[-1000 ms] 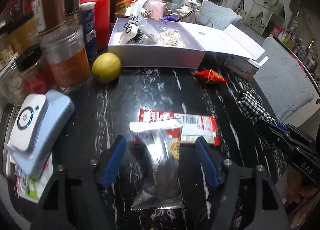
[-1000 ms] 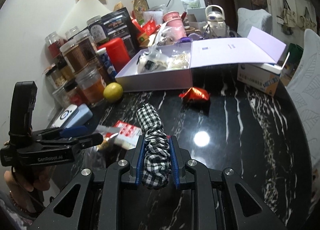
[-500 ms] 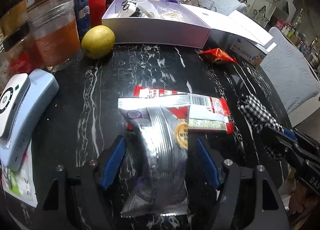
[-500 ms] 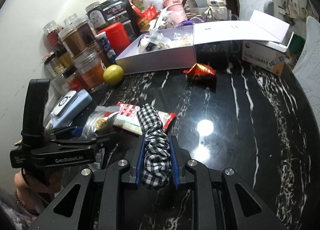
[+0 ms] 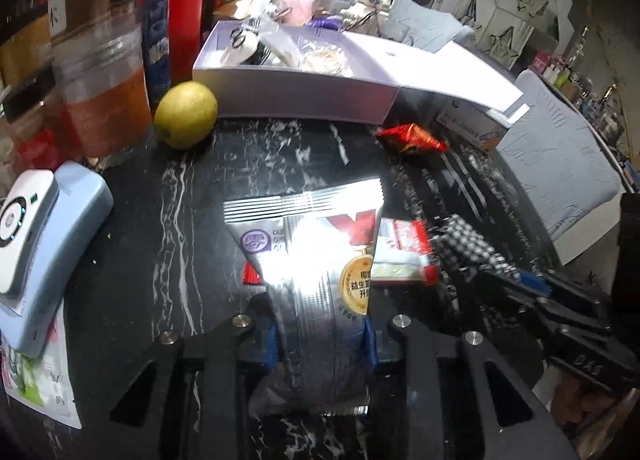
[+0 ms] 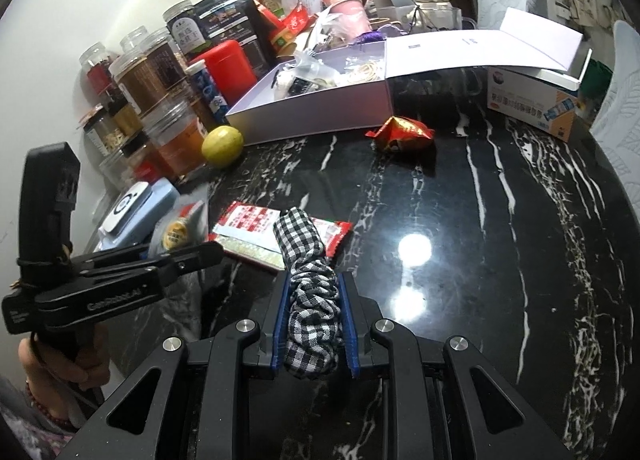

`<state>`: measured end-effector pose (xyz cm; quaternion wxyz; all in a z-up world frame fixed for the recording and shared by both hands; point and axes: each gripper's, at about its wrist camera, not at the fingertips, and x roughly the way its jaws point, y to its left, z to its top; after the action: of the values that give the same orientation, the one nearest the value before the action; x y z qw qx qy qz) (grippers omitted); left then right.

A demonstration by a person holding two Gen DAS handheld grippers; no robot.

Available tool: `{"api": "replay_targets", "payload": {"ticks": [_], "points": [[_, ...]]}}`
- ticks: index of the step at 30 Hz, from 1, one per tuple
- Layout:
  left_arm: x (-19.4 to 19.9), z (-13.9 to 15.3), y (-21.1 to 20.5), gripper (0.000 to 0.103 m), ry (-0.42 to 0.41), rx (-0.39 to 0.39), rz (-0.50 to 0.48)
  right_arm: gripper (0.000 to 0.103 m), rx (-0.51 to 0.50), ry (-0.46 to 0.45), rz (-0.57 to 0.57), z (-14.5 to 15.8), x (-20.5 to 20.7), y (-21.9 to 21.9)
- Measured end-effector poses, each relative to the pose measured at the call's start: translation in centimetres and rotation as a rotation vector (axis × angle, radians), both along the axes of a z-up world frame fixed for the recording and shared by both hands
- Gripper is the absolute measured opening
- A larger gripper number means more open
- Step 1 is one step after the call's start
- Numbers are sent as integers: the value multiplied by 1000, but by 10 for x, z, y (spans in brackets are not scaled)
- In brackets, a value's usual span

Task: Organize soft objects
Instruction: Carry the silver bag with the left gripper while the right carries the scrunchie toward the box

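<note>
On the black marble table (image 6: 500, 219), your two cameras divide the scene. The right wrist view alone shows the person's hand (image 6: 64, 356) around the left tool's handle, the wall behind the jars (image 6: 160, 99), and the bare right half of the tabletop with two lamp reflections. The left wrist view alone shows the silver snack packet (image 5: 320, 272) face-on, glare covering its middle, and the padded grey chair (image 5: 560, 163) past the table's right edge.

Left gripper (image 5: 320, 340): your jaws have come in narrow on the silver snack packet, blue pads pressing its lower sides; its top lies over the red-and-white packet (image 5: 404, 252).

Right gripper (image 6: 312, 324): your jaws are clamped on the checked scrunchie (image 6: 310, 292), which bulges above the pads and reaches forward over the red-and-white packet.

Edges and room: the open white box (image 6: 320, 107) stands at the far side, its lid (image 6: 480, 47) laid flat to the right on a small carton (image 6: 532, 103). A lemon (image 6: 222, 145) sits just beside the box's near left corner, a red foil wrapper (image 6: 404, 131) near its right corner. Jars crowd the left edge; a pale blue device (image 5: 44, 244) lies there too. The open surface lies centre and right.
</note>
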<state>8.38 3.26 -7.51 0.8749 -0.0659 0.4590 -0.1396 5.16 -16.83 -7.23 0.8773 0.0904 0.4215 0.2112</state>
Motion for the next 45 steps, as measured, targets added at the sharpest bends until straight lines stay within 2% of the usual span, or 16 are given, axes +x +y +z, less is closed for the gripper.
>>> {"api": "replay_targets", "payload": {"ticks": [12,20,29,36,45], "points": [[0,56,0,31,-151,-19,-23,23,59,-82,40,35,4,6],[4,102,-5,31,-267,-23,-44,23,68,-172,79,75,10,4],[20,142,-7,31,-400,-17,-51,23,65,-279,65,123,32,-1],[59,163,1,31,-451,-26,-29,23,72,-341,90,158,67,-5],[131,163,13,31,-445,-43,20,23,48,-371,91,170,135,6]]}}
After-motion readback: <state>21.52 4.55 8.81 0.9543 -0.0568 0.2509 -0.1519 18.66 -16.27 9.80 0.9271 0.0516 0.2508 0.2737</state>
